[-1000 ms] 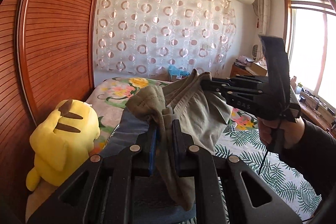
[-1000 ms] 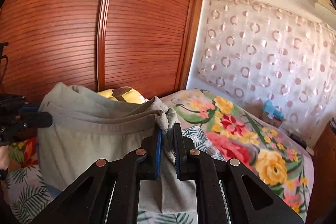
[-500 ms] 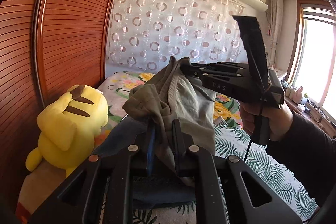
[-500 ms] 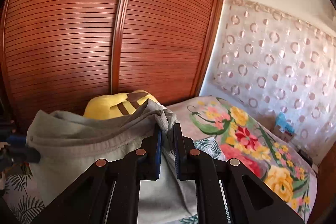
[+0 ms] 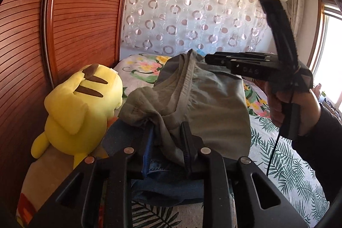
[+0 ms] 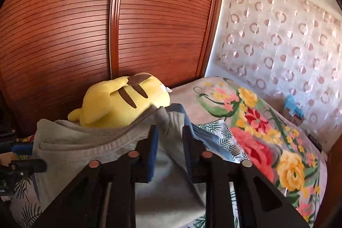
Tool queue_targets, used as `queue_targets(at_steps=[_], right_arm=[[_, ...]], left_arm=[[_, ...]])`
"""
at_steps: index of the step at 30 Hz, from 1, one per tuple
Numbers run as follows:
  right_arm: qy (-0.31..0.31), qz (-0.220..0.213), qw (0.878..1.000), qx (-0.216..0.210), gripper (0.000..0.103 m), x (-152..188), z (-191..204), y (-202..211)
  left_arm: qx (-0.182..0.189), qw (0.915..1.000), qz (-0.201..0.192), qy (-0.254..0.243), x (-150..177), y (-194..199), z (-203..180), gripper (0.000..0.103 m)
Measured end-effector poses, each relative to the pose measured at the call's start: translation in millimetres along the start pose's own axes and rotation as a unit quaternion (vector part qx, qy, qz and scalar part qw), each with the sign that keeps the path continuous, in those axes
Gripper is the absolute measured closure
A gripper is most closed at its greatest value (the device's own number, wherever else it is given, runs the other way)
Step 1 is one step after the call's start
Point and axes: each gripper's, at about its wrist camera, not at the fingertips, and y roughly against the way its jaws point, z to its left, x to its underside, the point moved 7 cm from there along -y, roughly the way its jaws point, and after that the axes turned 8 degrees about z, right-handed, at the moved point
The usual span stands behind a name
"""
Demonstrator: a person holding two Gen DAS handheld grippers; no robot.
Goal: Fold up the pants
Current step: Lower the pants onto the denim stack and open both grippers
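Observation:
The grey-green pants (image 5: 213, 104) hang bunched between my two grippers above the bed. My left gripper (image 5: 166, 142) has its jaws a little apart, with a fold of the waistband lying between the pads. My right gripper (image 6: 170, 142) also has its jaws parted, with grey cloth (image 6: 89, 149) draped between and over them. In the left wrist view the right gripper (image 5: 206, 58) reaches in from the right at the far end of the waistband. In the right wrist view the left gripper (image 6: 32, 155) shows at the left edge.
A yellow plush toy (image 5: 81, 104) lies against the wooden slatted wardrobe (image 5: 64, 25) on the left. Blue jeans (image 5: 166, 181) lie on the bed under the pants. The floral bedspread (image 6: 267, 142) stretches right; a circle-patterned curtain (image 5: 192, 20) hangs behind.
Both grippers have moved down toward the bed and the plush toy with the pants. Both pairs of jaws have opened from tightly pinched to parted.

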Motion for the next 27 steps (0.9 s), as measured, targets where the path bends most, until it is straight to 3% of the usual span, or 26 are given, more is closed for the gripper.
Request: queue_targets(at_steps=[2, 8, 17, 23, 25, 27], right_arm=[[-0.012, -0.005, 1.000, -0.005, 0.066, -1, -6, 8], [-0.024, 0.010, 0.999, -0.018, 0.066, 31, -18, 19], [-0.065, 0.019, 0.997, -0.024, 0.066, 23, -31, 1], [-0.079, 0.015, 0.997, -0.017, 0.066, 34, -21, 13], [-0.079, 0.016, 0.997, -0.014, 0.066, 38, -15, 21], [-0.079, 0.013, 0.997, -0.018, 0.066, 40, -7, 31]], left_arm=[[0.000, 1.0000, 0.001, 0.001, 2, 0, 0, 0.077], [-0.001, 1.0000, 0.007, 0.002, 9, -5, 0, 0.076], [-0.009, 0.9999, 0.010, -0.004, 8, -3, 1, 0.076], [-0.019, 0.9997, 0.008, -0.012, 9, 5, 3, 0.074], [-0.023, 0.9996, 0.009, -0.014, 9, 9, 5, 0.069], [-0.028, 0.9995, 0.004, -0.016, 10, 16, 7, 0.055]])
